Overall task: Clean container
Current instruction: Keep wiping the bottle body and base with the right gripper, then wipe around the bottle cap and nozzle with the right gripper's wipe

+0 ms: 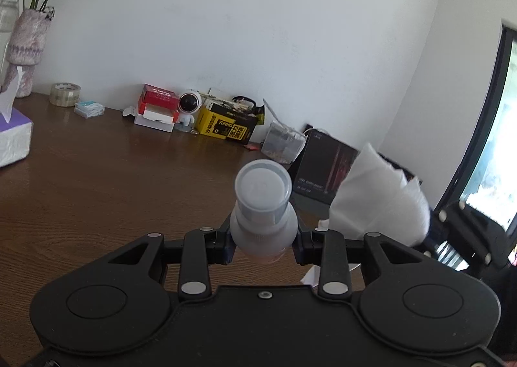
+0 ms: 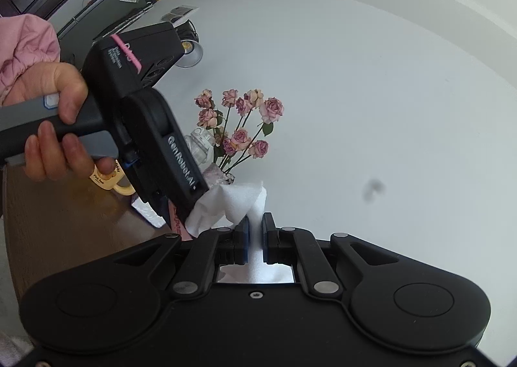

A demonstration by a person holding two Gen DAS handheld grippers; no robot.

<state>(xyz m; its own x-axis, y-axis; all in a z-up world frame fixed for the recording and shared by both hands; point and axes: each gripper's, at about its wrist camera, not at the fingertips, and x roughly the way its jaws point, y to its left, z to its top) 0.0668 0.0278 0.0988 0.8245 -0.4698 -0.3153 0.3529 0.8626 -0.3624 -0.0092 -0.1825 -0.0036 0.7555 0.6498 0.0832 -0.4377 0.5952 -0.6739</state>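
Left gripper [image 1: 263, 242]: closed on the translucent plastic bottle [image 1: 262, 205], one finger pressing each side of its rounded body.
Bottle axis: the long axis runs forward along the fingers and tilts up, the capped end pointing away from the camera toward the wall.
Bottle look: frosted white, bulbous body narrowing to a wide ribbed screw cap [image 1: 263, 187]; held in the air above the brown wooden table [image 1: 97, 192].
Right gripper [image 2: 255, 234]: clamped on a bunched white tissue [image 2: 226, 202], its blue pads nearly together with the paper between them.
Tissue position: fans out just right of the bottle in the left wrist view, not touching it.
Hand [image 2: 55, 121]: wraps the left gripper's grey handle, pink sleeve [image 2: 26, 47] at the wrist.
Far table edge: yellow box [image 1: 226, 126], red-and-white box [image 1: 156, 108], tape roll [image 1: 65, 94].
Farthest: pink roses [image 2: 240, 123] against the white wall.
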